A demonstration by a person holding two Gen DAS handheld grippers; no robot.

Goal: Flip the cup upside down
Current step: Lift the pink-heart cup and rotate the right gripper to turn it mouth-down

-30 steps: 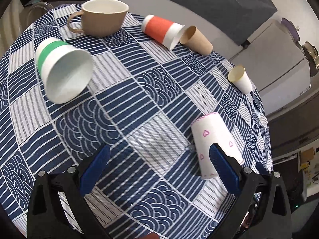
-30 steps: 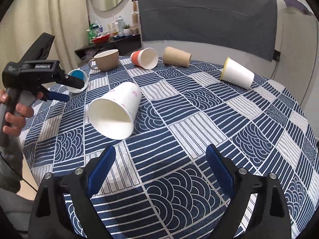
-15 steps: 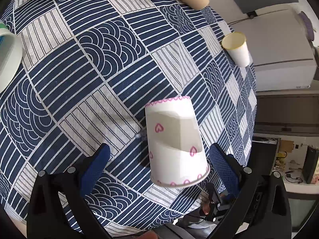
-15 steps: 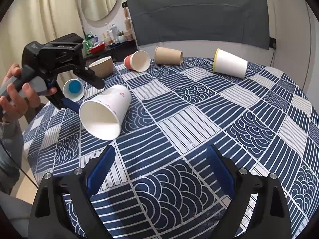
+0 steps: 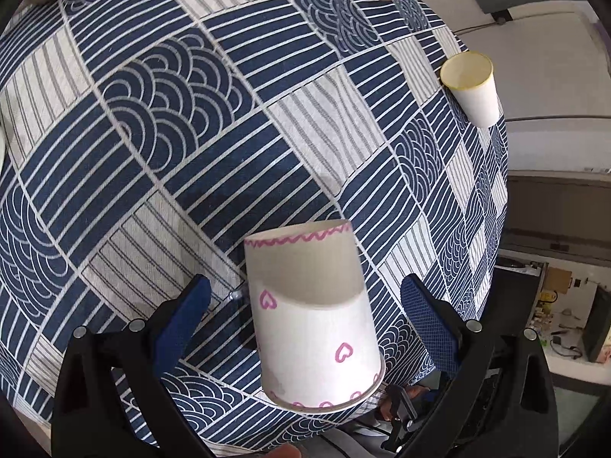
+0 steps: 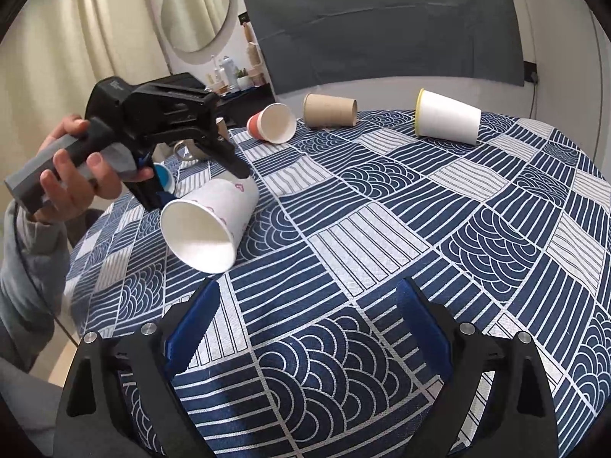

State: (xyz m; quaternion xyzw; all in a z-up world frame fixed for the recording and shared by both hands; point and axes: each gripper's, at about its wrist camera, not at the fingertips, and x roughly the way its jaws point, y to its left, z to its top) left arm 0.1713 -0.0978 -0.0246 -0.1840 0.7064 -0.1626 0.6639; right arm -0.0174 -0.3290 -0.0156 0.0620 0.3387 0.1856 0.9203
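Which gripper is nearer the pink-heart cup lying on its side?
Left. The left gripper straddles the pink-heart cup, fingers open on either side. The right gripper hangs open over the tablecloth, well clear of it.

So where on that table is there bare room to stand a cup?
Bare tablecloth spreads between the heart cup, the yellow-rimmed cup and the right gripper. The far edge is crowded: orange cup, brown cup.

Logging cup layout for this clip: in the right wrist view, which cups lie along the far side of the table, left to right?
Orange cup → brown cup → white cup with yellow rim. All three lie on their sides on the tablecloth.
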